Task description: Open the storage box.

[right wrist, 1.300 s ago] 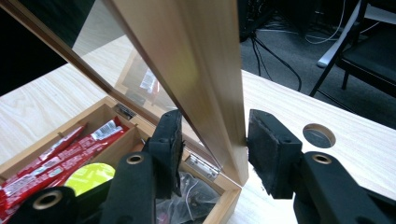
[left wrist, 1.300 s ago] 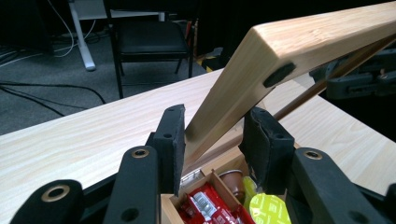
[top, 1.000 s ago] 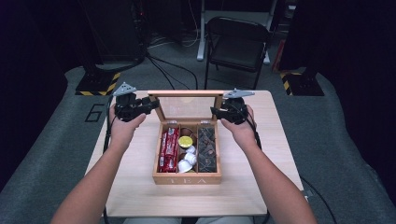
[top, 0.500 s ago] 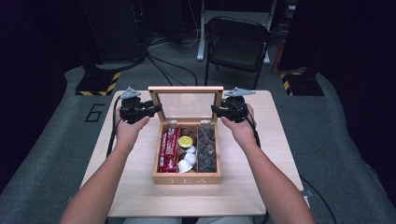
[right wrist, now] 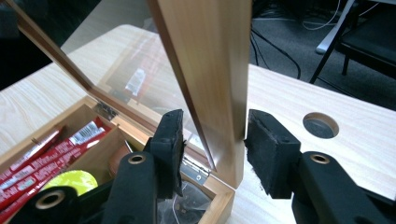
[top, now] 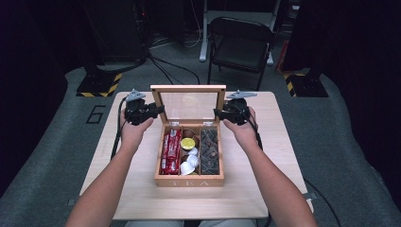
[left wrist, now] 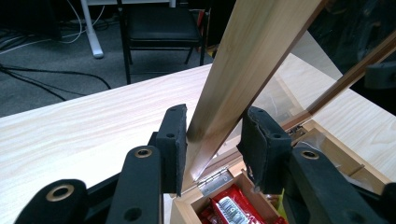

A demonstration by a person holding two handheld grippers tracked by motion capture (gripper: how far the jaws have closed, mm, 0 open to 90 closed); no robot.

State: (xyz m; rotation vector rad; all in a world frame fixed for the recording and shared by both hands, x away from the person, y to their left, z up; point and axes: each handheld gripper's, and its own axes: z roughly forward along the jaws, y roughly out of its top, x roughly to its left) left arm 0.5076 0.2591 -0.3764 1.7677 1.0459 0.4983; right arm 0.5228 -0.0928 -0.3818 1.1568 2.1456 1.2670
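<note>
A wooden tea box (top: 189, 181) stands mid-table, its glass-paned lid (top: 188, 88) raised nearly upright. Inside lie red packets (top: 171, 151), a yellow capsule (top: 187, 143), white capsules (top: 189, 163) and dark bags (top: 209, 151). My left gripper (top: 158, 109) is at the lid's left edge. In the left gripper view its jaws (left wrist: 215, 140) have just been closing, and the pads now press on the lid's frame (left wrist: 252, 56). My right gripper (top: 218, 112) holds the right edge, with its pads (right wrist: 215, 135) clamped on the frame (right wrist: 205, 56).
The light wooden table (top: 142, 198) has bare room on all sides of the box and a round hole (right wrist: 320, 124) near its right side. Behind the table a black folding chair (top: 241, 47) stands on grey floor among cables.
My left gripper has come down a little along the lid's left edge. The lid's top edge shows slightly higher. The right gripper has stayed where it was.
</note>
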